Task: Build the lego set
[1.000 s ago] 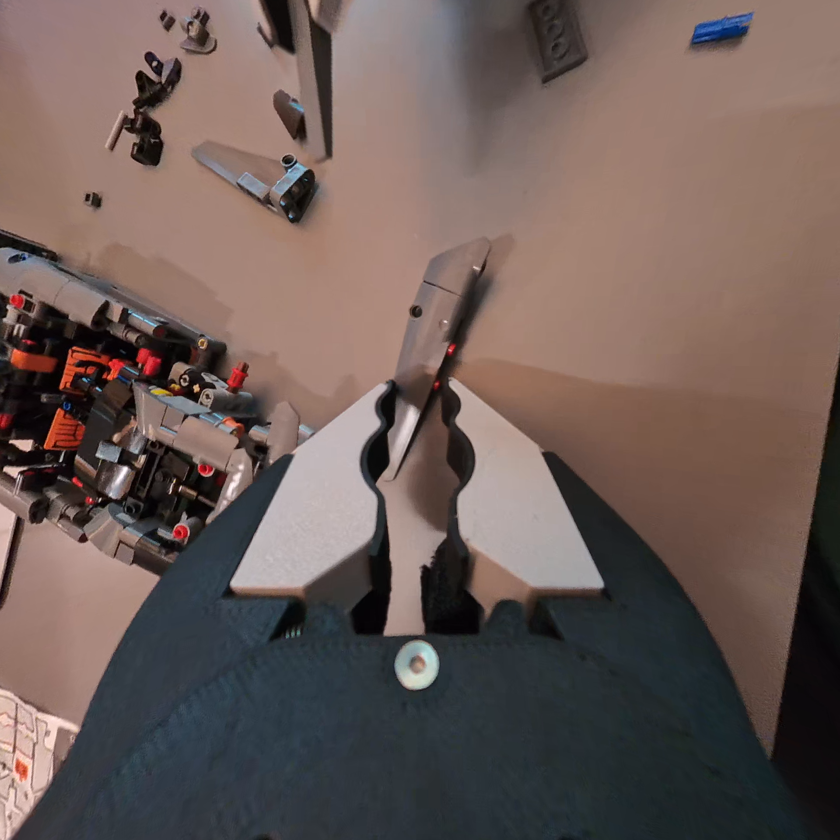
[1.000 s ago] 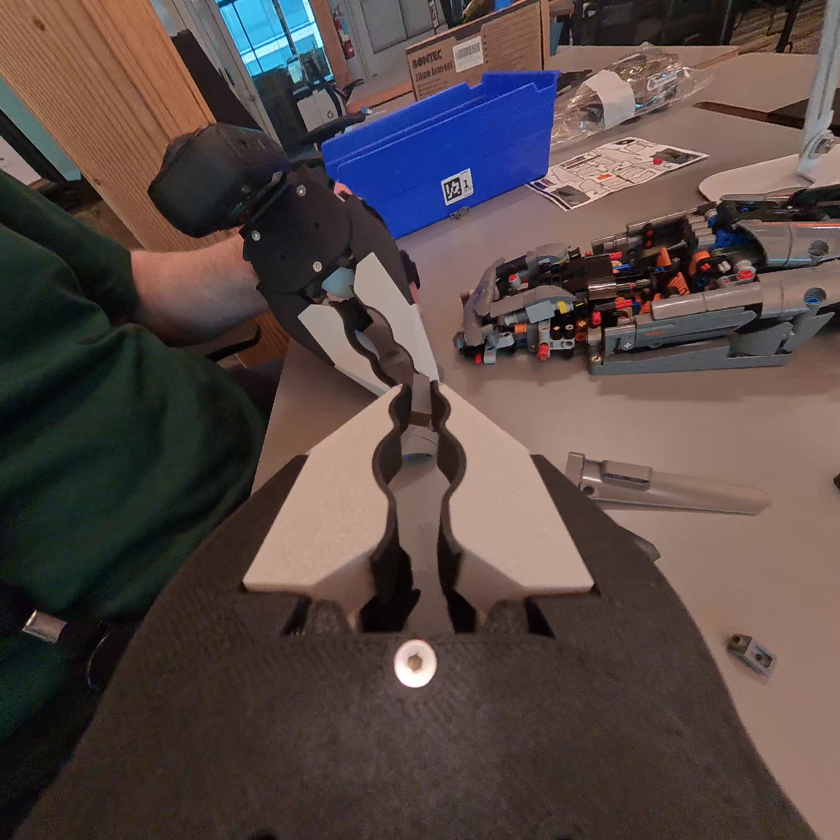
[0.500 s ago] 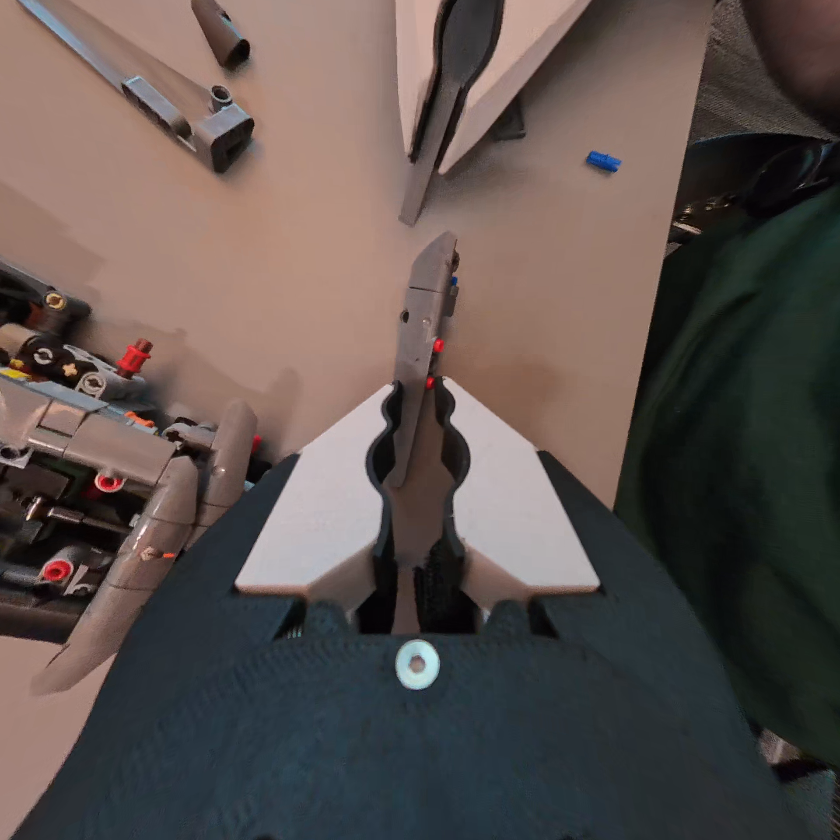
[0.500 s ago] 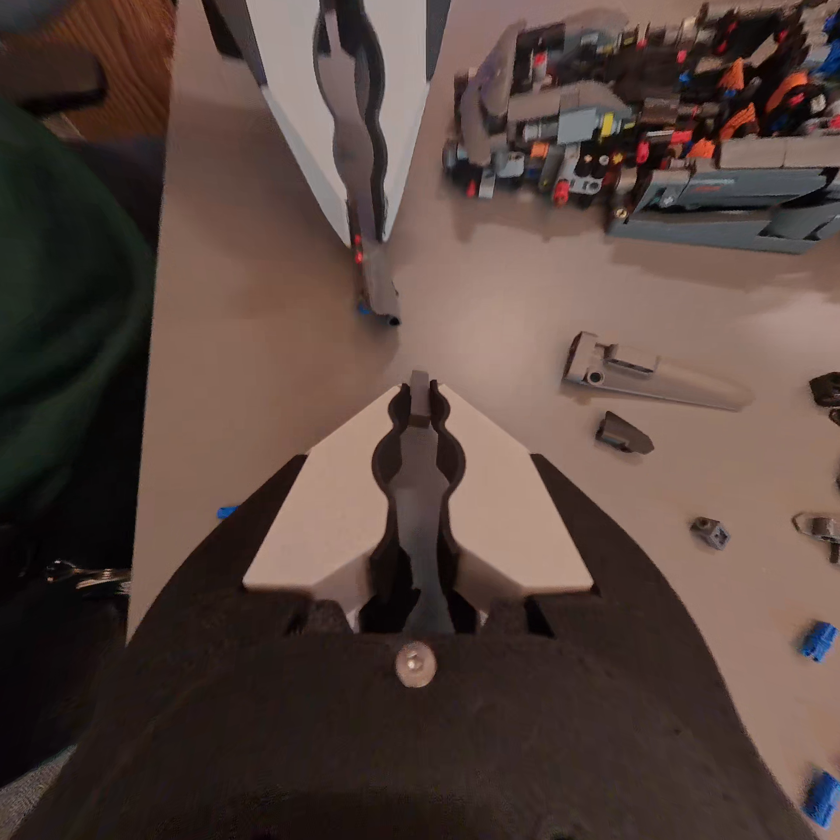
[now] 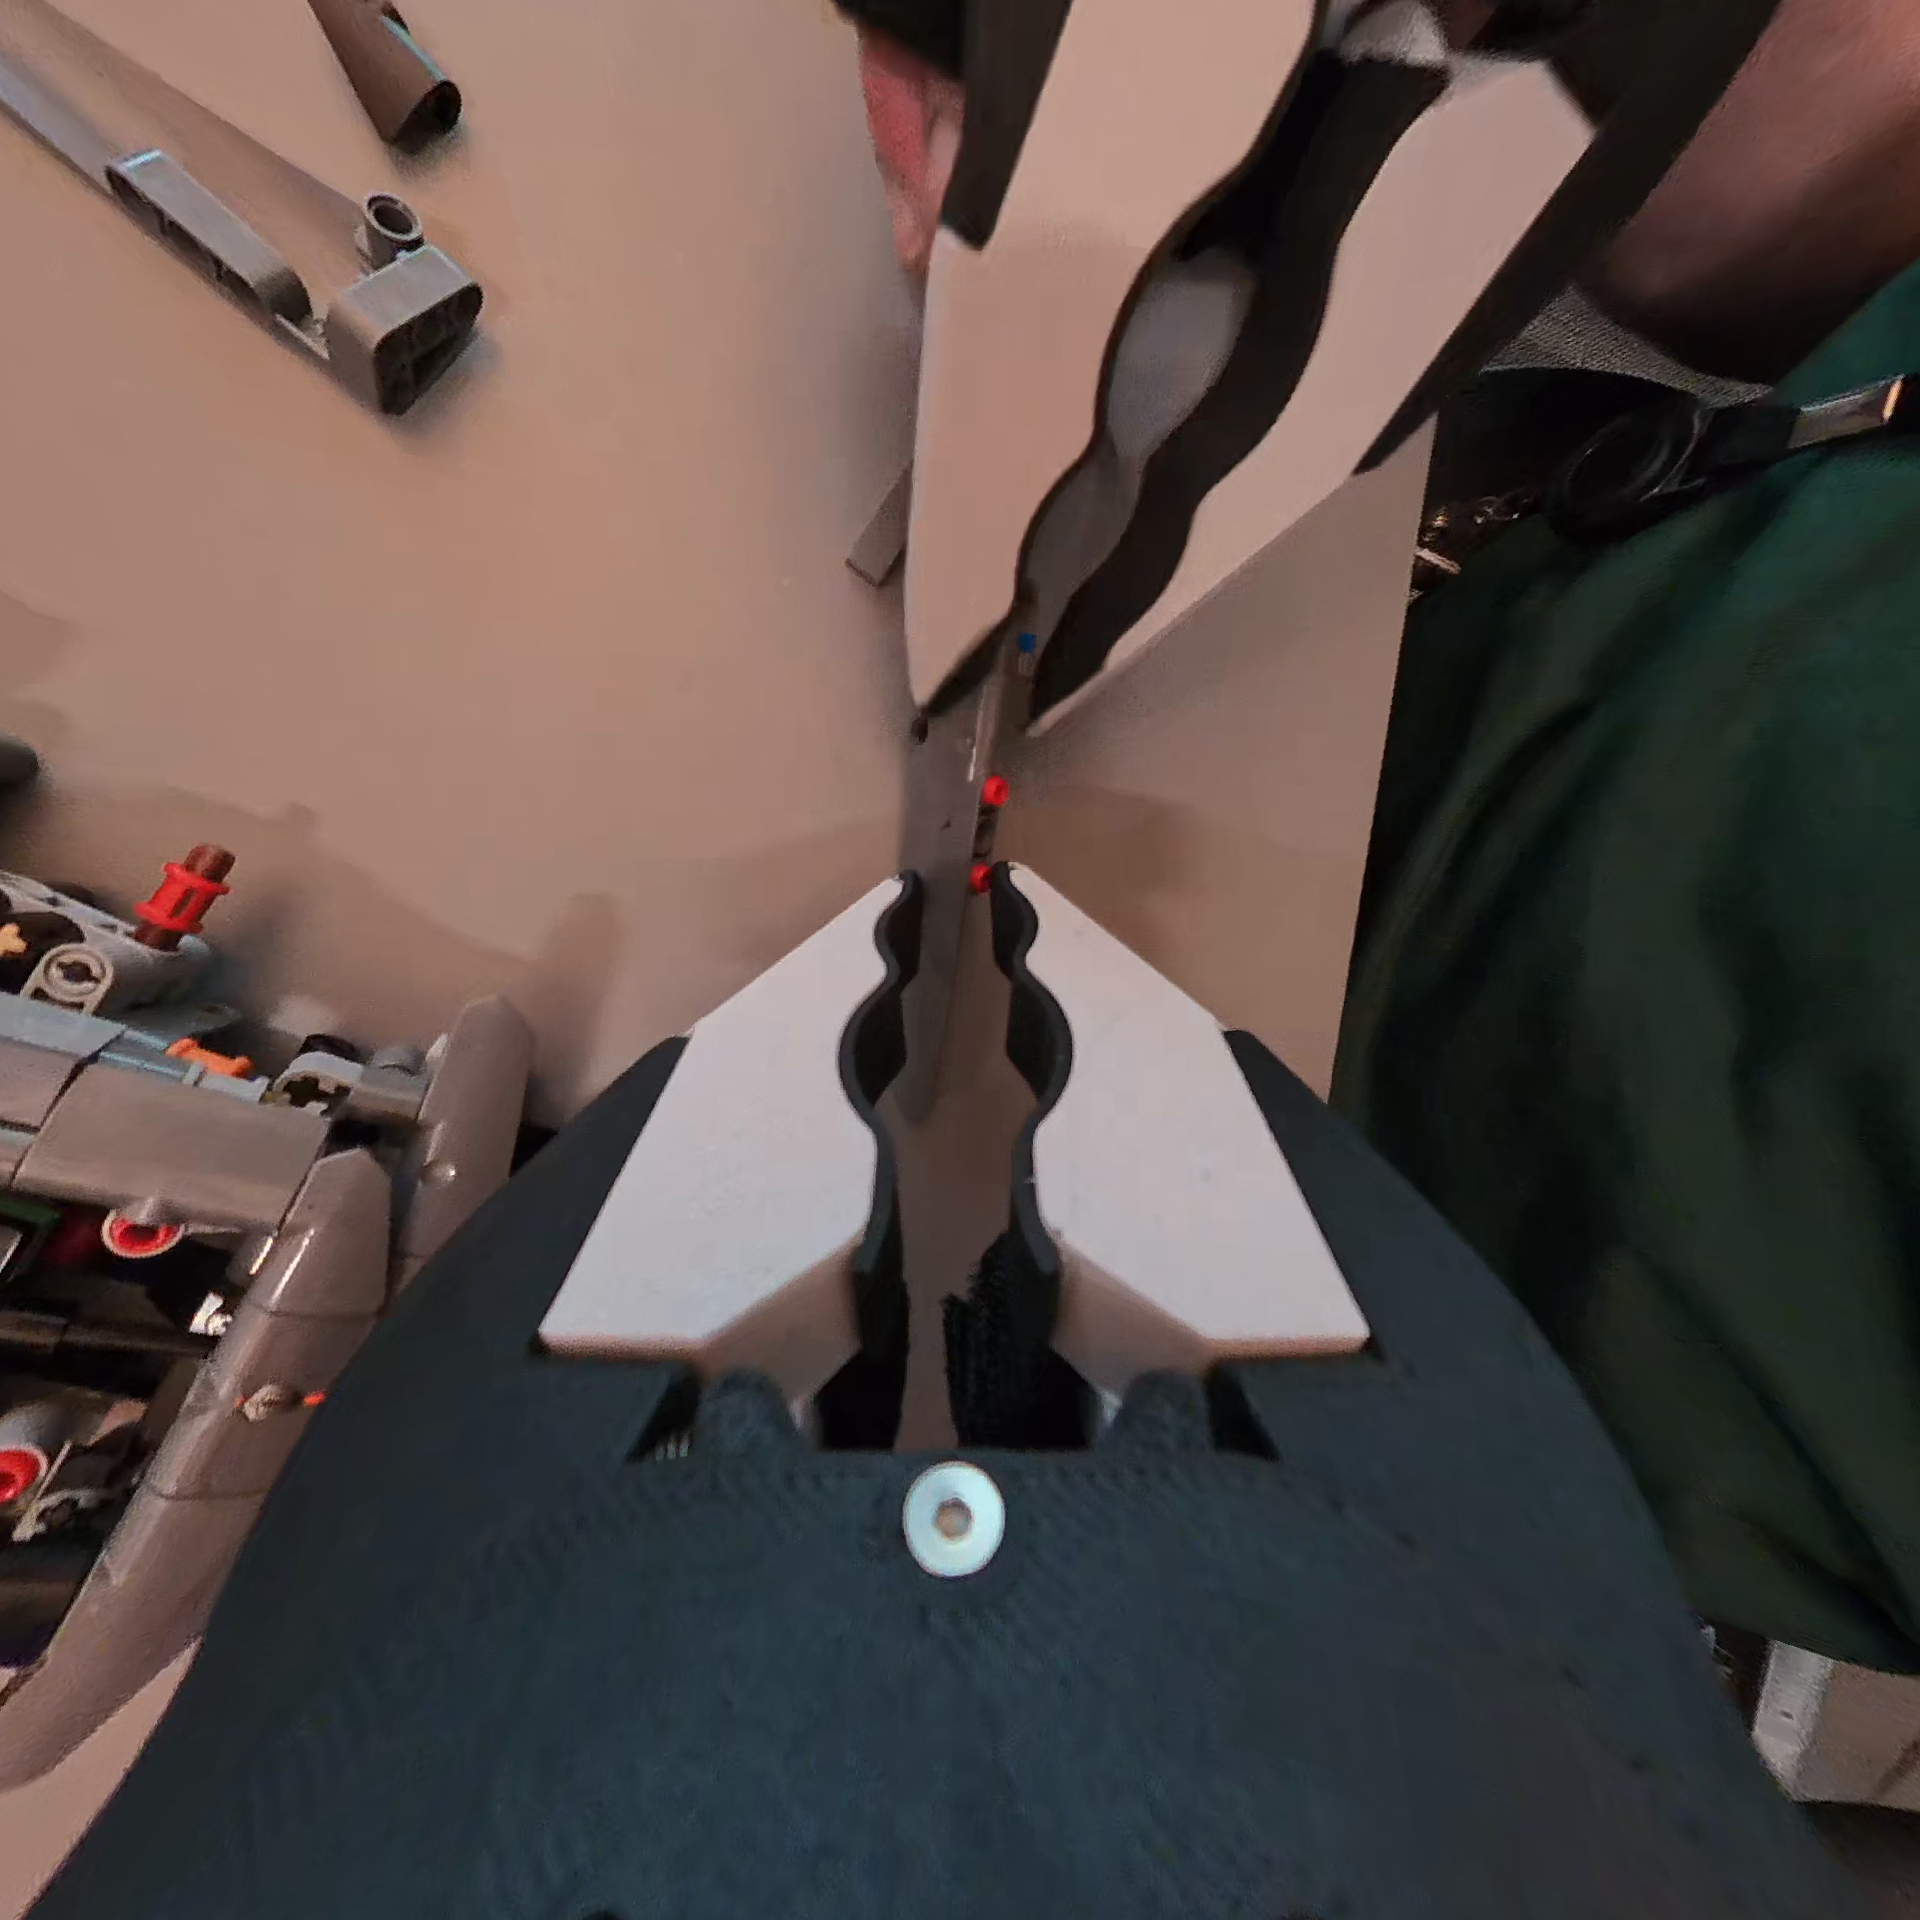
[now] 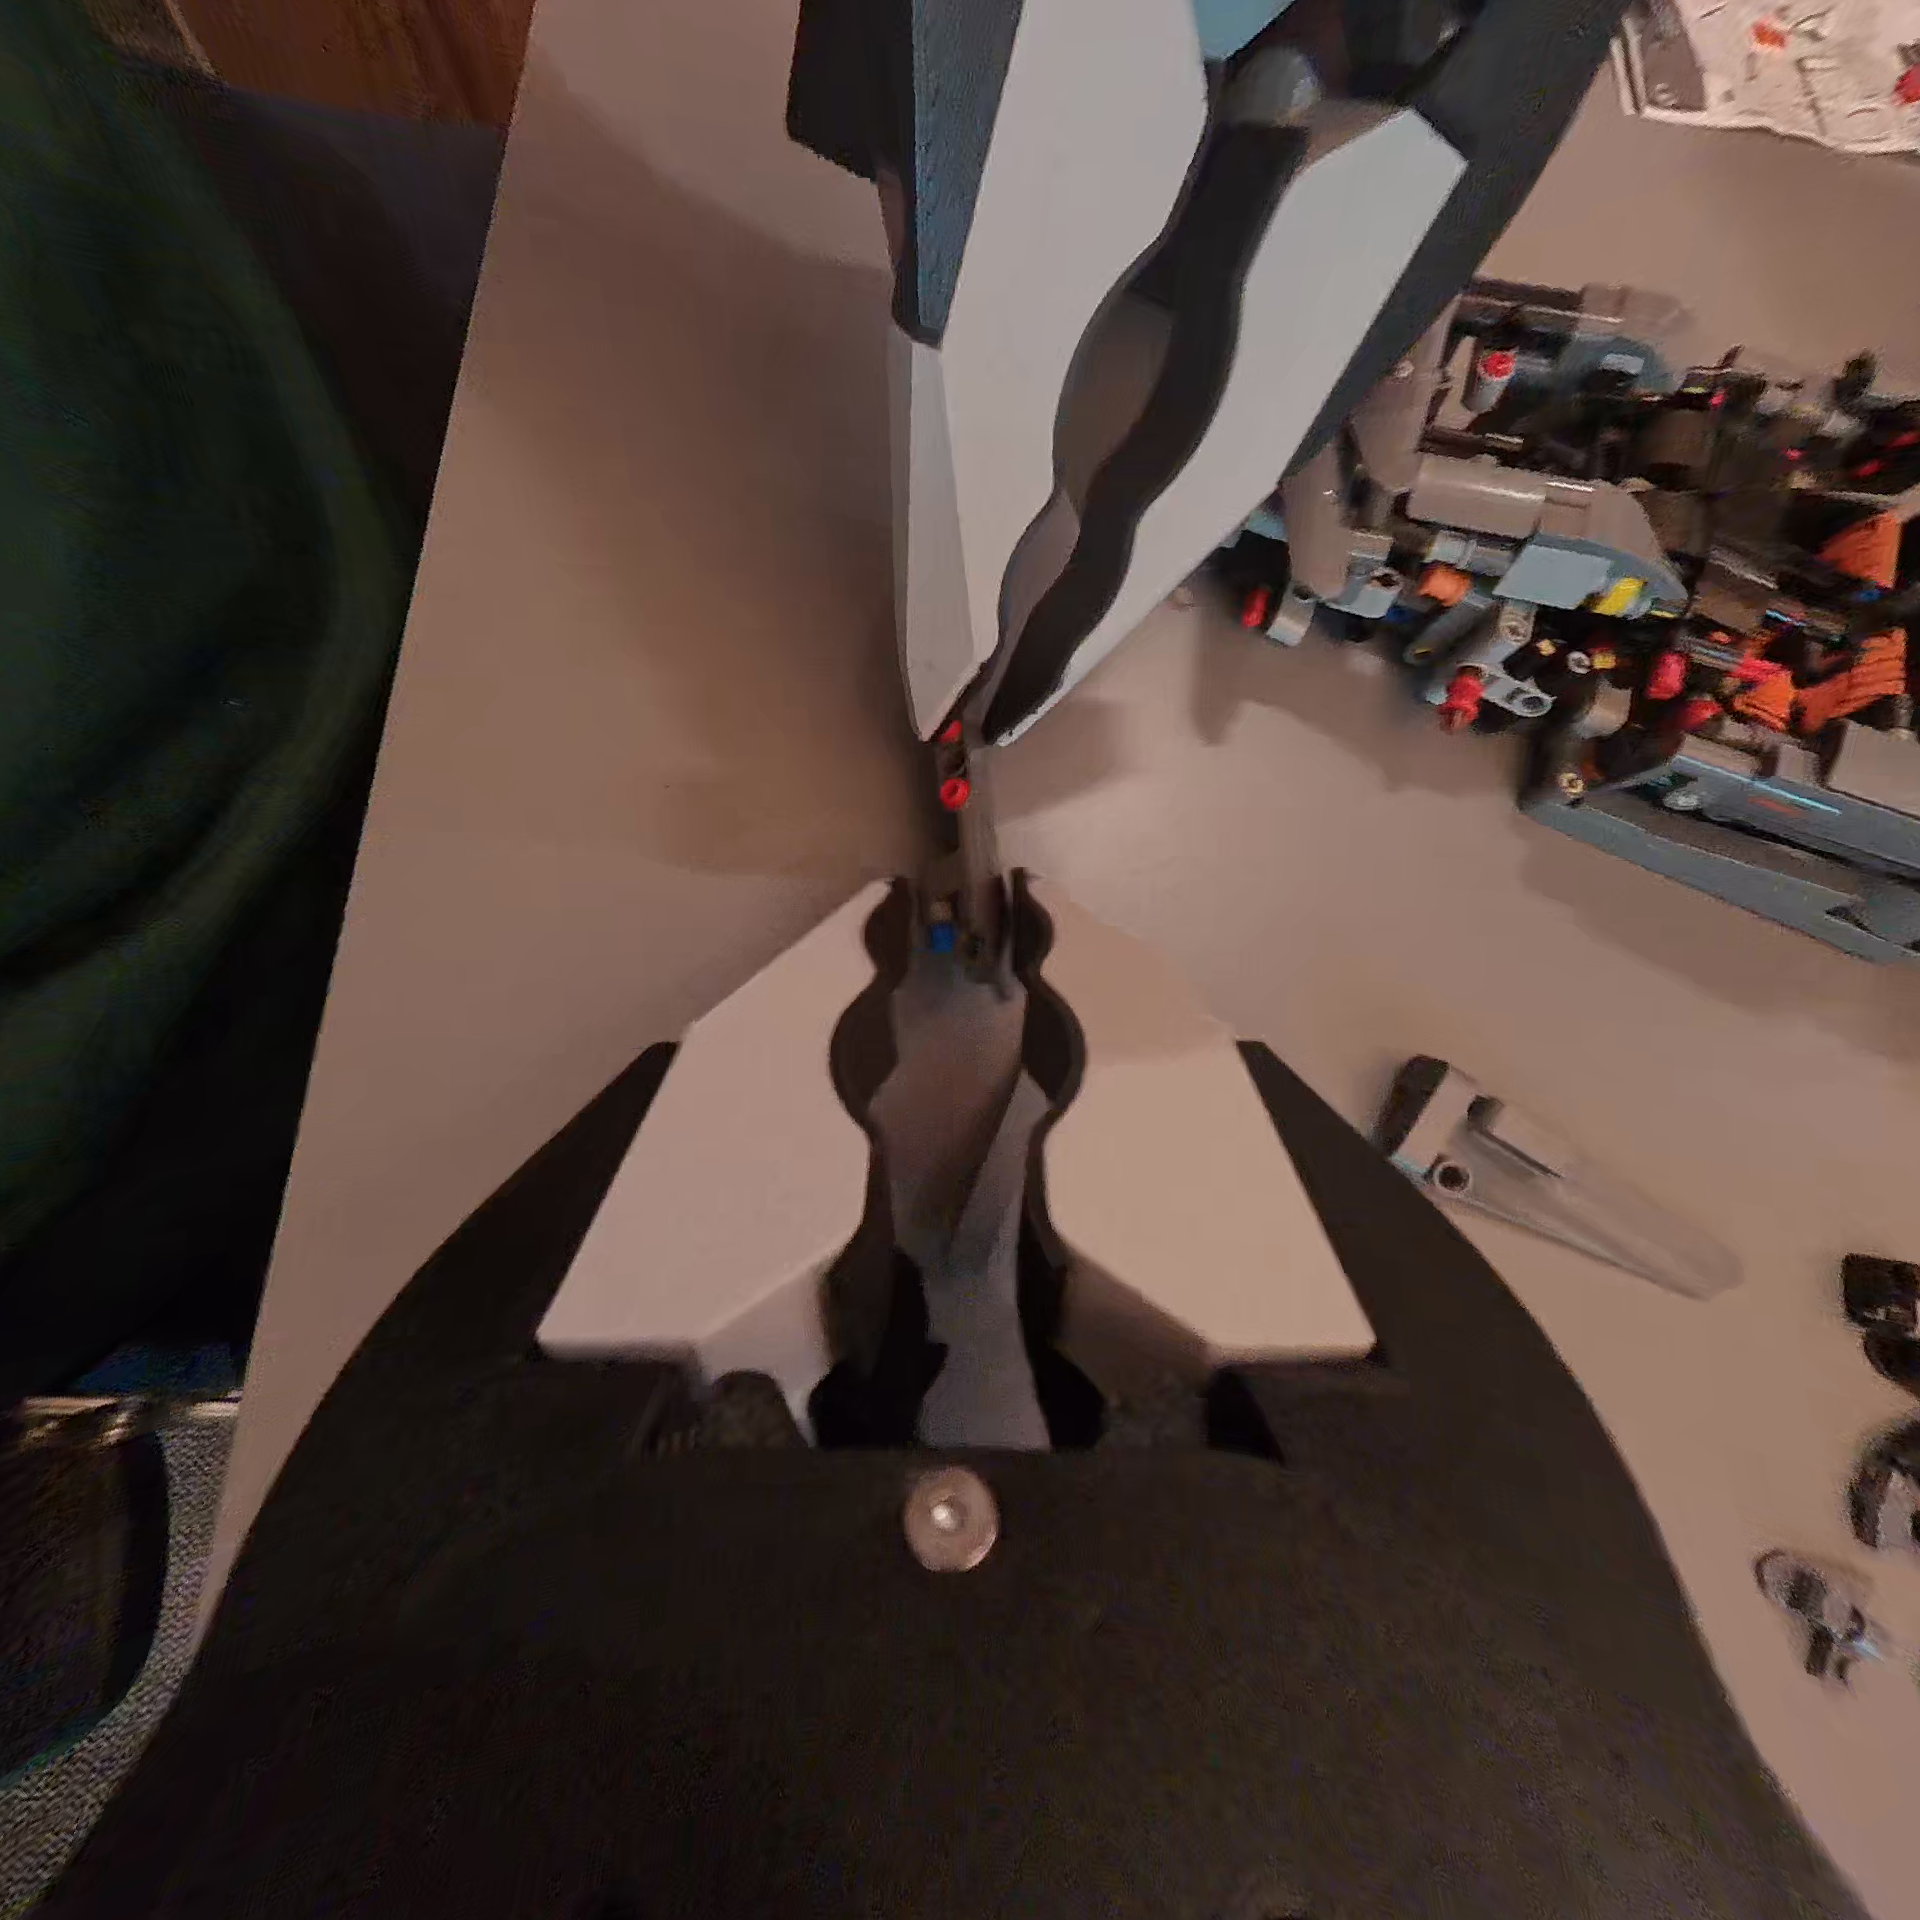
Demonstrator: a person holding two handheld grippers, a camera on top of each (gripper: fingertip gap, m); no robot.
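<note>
The left gripper has its pale fingers clenched on a slim grey plastic Lego panel with red pins, gripping its near end so the far end sticks forward, free to be worked on. Facing it tip to tip, the right gripper has its fingers closed around a flat grey Lego piece that runs back between them. Its front end meets the far end of the panel, where a small blue pin shows. Whether the two parts are already joined is hard to tell. The opposed grips seem meant to let the two parts be pushed straight together in the air above the beige desk.

Out to the left gripper's side, the large grey, black and orange Lego model lies on the desk, near enough to take the finished part. Loose pieces wait beyond: a long grey beam with a boxy end, a short grey tube and small dark bits. The person's dark green sleeve fills the desk's edge.
</note>
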